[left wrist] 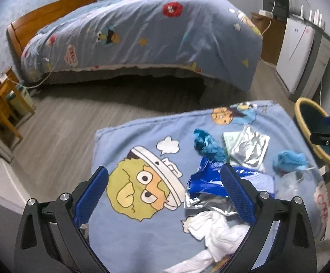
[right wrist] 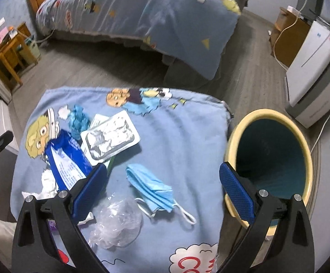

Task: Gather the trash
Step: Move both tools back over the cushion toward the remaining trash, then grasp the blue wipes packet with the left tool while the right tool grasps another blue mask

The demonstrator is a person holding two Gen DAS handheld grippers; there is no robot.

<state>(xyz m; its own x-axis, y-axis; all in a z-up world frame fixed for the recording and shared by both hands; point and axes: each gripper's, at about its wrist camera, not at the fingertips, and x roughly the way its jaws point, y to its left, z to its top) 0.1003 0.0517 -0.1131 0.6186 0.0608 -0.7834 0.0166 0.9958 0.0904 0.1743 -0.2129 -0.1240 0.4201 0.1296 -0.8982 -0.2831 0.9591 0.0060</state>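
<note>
Left wrist view: left claw (left wrist: 165, 186) gapes wide, empty, above the blue wrapper (left wrist: 207, 182) at lower right; it might snag the cloth (left wrist: 130, 232).

Right wrist view: right claw (right wrist: 162, 183) wide over the face mask (right wrist: 151, 186) at centre; bin (right wrist: 310, 159) right. Loops could slip.

Dim, bluish indoor light — fisheye-warped edges, slight blur.

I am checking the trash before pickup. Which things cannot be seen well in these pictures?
- Trash bin bottom: right wrist view, dark, contents unclear.
- White tissue: left wrist view, partly behind the left gripper finger.
- Blue wrapper print: right wrist view, too small to read.
- Clear plastic: left wrist view, blurred.
</note>
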